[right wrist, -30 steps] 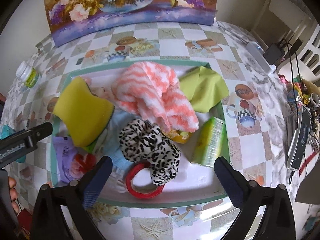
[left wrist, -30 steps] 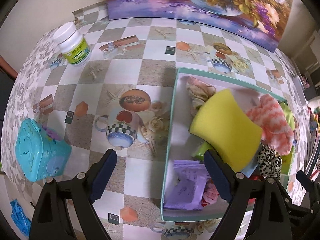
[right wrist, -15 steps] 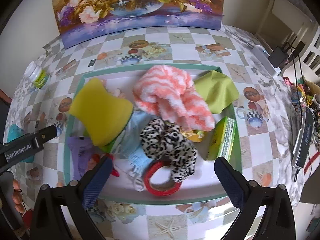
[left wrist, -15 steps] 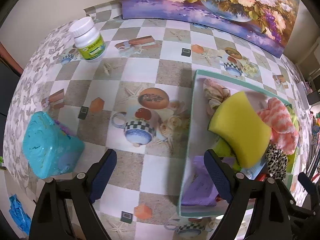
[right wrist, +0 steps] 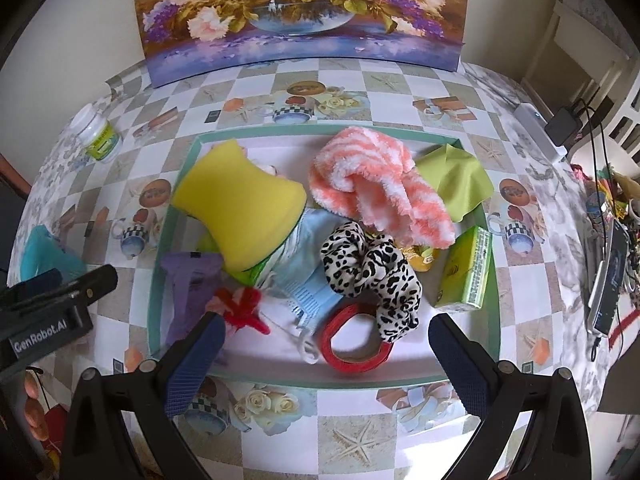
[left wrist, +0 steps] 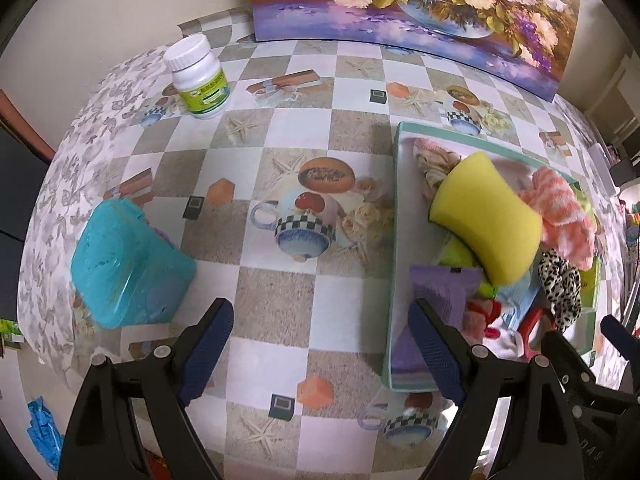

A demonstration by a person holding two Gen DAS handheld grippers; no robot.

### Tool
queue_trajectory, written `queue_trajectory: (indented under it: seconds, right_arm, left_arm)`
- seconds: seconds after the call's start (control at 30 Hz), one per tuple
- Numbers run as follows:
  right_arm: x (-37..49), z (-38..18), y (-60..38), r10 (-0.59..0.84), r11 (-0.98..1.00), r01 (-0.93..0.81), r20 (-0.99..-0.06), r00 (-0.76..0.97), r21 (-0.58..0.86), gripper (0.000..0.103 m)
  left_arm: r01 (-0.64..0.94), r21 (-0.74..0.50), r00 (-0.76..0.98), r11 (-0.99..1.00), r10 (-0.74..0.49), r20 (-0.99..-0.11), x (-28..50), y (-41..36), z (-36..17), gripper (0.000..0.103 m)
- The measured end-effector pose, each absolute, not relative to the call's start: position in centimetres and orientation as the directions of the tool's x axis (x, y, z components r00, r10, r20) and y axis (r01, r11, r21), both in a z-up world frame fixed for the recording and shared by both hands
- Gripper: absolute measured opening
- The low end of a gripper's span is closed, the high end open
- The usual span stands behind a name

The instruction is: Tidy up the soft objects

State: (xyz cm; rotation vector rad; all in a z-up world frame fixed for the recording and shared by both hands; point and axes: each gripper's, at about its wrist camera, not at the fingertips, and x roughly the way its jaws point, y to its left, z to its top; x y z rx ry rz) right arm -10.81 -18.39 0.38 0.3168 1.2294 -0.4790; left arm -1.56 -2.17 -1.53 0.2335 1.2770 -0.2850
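Both claws, left (left wrist: 320, 344) and right (right wrist: 326, 354), gape empty; take the sponge (right wrist: 240, 216), tray's (right wrist: 490, 292) ten o'clock, by its edges.

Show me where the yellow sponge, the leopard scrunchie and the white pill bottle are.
Yellow sponge (right wrist: 240, 212): right wrist view, middle of its broad top face.
Leopard scrunchie (right wrist: 376, 276): right wrist view, centre of the spotted fabric.
Pill bottle (left wrist: 202, 80): left wrist view, on its side near the green label.

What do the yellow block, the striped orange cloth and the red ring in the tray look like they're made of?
Yellow block: likely foam sponge, matte, with thick rounded edges. Striped cloth: fuzzy fleece or chenille, with visible pile. Red ring: probably a tape roll; material unclear.
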Motion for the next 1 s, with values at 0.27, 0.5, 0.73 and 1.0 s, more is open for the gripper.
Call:
queue_trajectory:
  seconds: [0.27, 0.5, 0.73, 1.0]
  right_arm:
    - [-11.3, 0.6, -17.7, -0.179, 0.861, 0.508, -0.947, 0.268, -0.019, 0.103]
    - [-11.7, 0.9, -17.3, -0.184, 0.862, 0.507, -0.943, 0.278, -0.019, 0.103]
    - [-12.0, 1.2, -16.8, -0.188, 0.865, 0.502, -0.938, 0.290, -0.018, 0.103]
    - [-12.3, 1.4, -16.4, -0.191, 0.866, 0.500, -0.935, 0.299, -0.017, 0.103]
  left_arm:
    - [0.318, 0.033, 0.281, 0.948, -0.061, -0.958, -2.6, -0.8, -1.1, 0.089]
    - [0.314, 0.049, 0.306, 0.948, -0.052, -0.951, -3.4, -0.1, -0.7, 0.089]
    - [0.305, 0.041, 0.332, 0.952, -0.066, -0.941, -3.9, 0.6, 0.0, 0.089]
    - [0.302, 0.074, 0.350, 0.951, -0.038, -0.936, -4.4, 1.0, 0.3, 0.089]
